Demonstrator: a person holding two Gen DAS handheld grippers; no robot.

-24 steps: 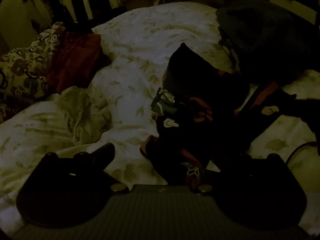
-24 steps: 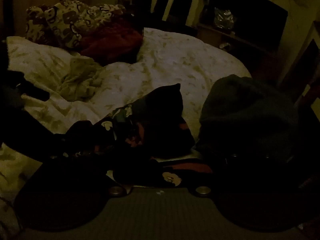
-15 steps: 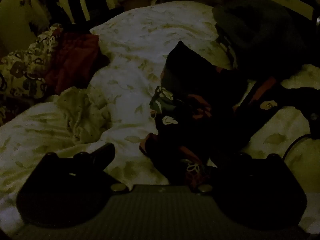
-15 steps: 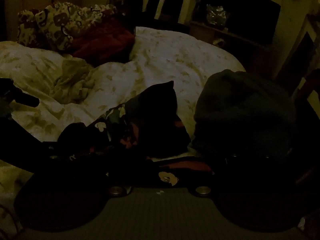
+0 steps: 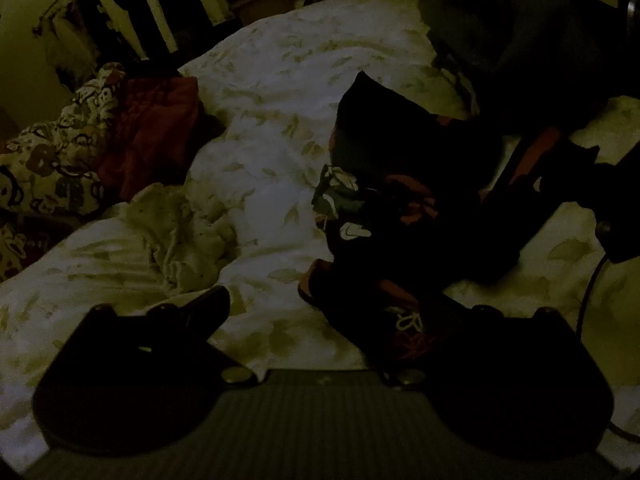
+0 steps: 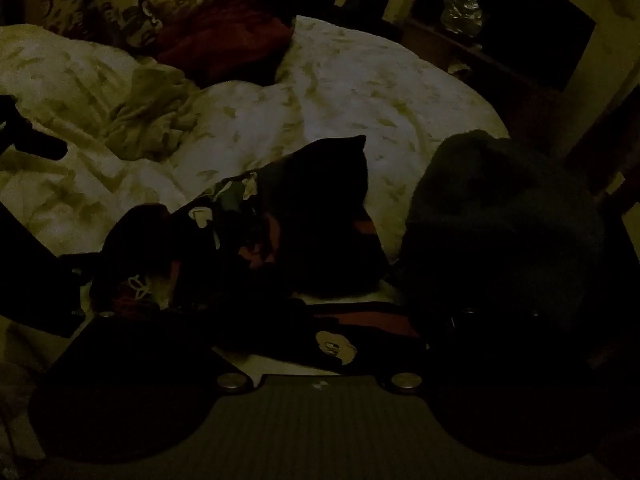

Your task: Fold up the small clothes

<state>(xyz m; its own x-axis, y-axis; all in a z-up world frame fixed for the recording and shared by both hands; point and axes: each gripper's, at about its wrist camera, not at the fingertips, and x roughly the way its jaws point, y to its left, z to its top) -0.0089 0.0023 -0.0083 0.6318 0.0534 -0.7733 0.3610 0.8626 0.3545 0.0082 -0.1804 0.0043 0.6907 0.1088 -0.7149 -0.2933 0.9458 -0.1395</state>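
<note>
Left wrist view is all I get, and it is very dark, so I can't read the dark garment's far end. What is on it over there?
Observer: In the right wrist view the dark garment carries a pale cartoon face patch, right at the near edge of that picture.
Operator: And what stands past the bed on that side?
Observer: Beyond the far right corner of the bed there is a cabinet with a big dark opening.
</note>
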